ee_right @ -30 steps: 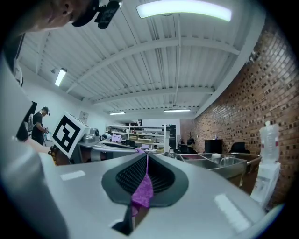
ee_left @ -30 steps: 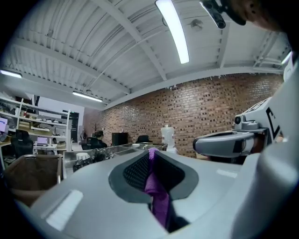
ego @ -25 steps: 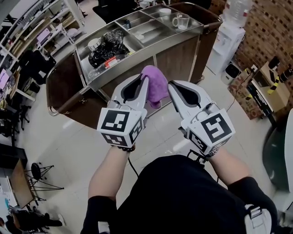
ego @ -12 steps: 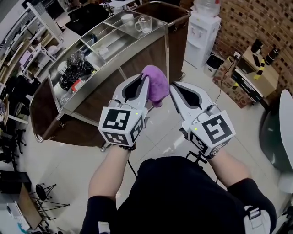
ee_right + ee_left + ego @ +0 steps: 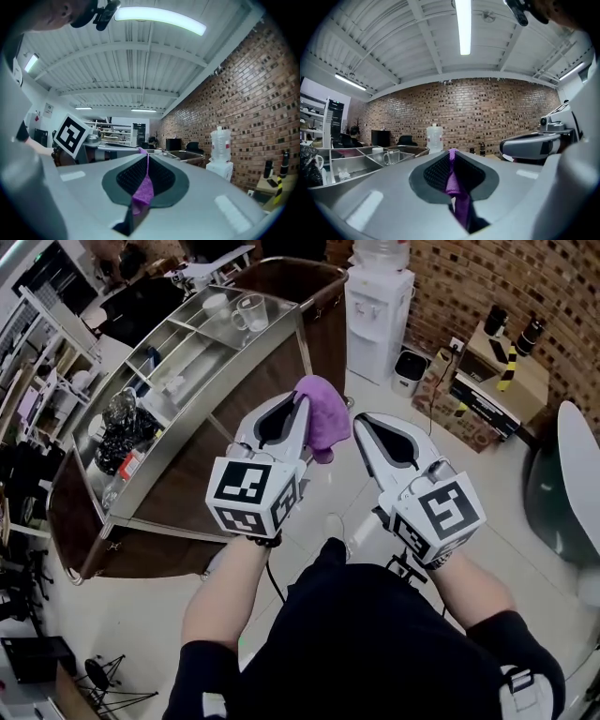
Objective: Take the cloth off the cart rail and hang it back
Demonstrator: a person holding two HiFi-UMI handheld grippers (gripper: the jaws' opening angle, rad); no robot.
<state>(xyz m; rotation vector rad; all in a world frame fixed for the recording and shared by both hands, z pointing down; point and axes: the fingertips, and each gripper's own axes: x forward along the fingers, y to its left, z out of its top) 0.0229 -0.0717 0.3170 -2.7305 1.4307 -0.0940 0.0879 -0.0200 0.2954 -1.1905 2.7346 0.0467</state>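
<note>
Bright, even light from ceiling tube lamps [image 5: 464, 26], which glare white. Both gripper views bend strongly, with dark corners. The left gripper [image 5: 451, 153] blurs near the lens. The floor [image 5: 131, 606] has a soft sheen.

- Near part of the purple cloth [image 5: 325, 413]: hidden behind the white left gripper [image 5: 300, 401]; both gripper views show only a thin pinched strip.
- Clear water bottle [image 5: 380, 251]: cut by the top edge.
- Black bundle [image 5: 119, 432] in the steel-topped wooden cart [image 5: 190, 440]: too small to identify.
</note>
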